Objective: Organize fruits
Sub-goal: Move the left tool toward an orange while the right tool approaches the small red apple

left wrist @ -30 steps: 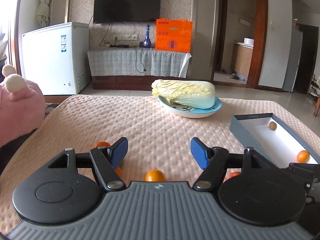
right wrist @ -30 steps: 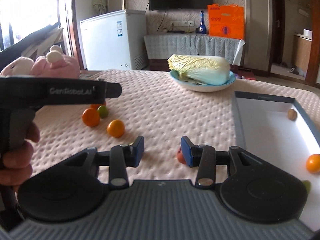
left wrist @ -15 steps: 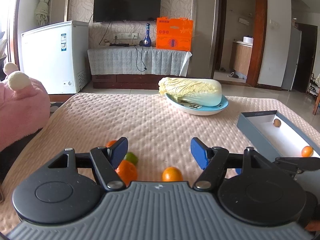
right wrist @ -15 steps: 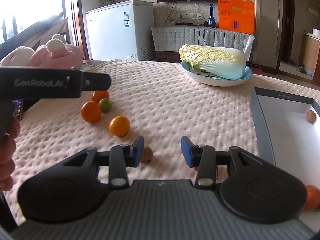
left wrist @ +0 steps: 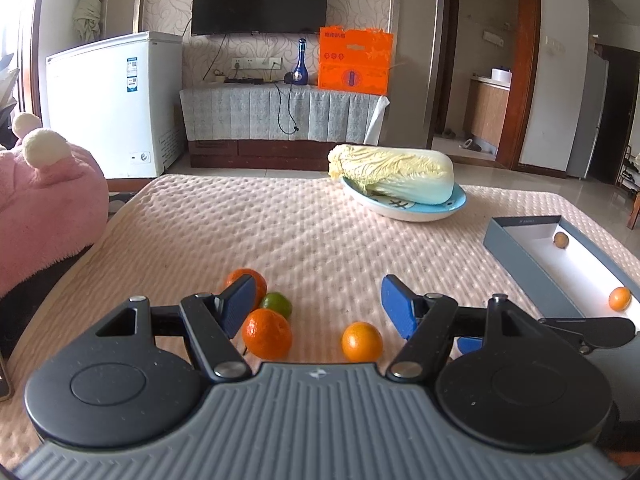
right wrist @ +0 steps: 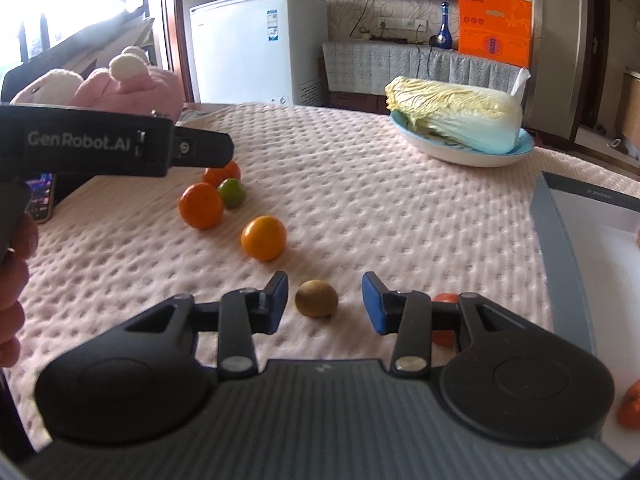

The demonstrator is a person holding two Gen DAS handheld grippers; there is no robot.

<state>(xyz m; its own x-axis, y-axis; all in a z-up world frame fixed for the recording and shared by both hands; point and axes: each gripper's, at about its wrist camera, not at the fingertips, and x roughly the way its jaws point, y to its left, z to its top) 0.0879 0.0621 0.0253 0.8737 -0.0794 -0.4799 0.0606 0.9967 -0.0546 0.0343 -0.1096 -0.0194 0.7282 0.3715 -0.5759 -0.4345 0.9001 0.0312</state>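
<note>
Brown small fruit (right wrist: 316, 298) between the open right gripper (right wrist: 324, 300) shows only in the right view; the left gripper (left wrist: 318, 304), reading "GenRobot.AI", gapes empty beside it.

Bare cloth (right wrist: 360, 208) between fruits, box (right wrist: 556, 248)

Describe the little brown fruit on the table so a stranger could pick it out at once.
Start at the napa cabbage on its blue plate at the far side of the pink quilted table cover, then come toward the near edge. The brown fruit lies there, lined up between the open blue pads of the right tool. It is dull brown and smaller than the glossy orange fruit behind it.
</note>
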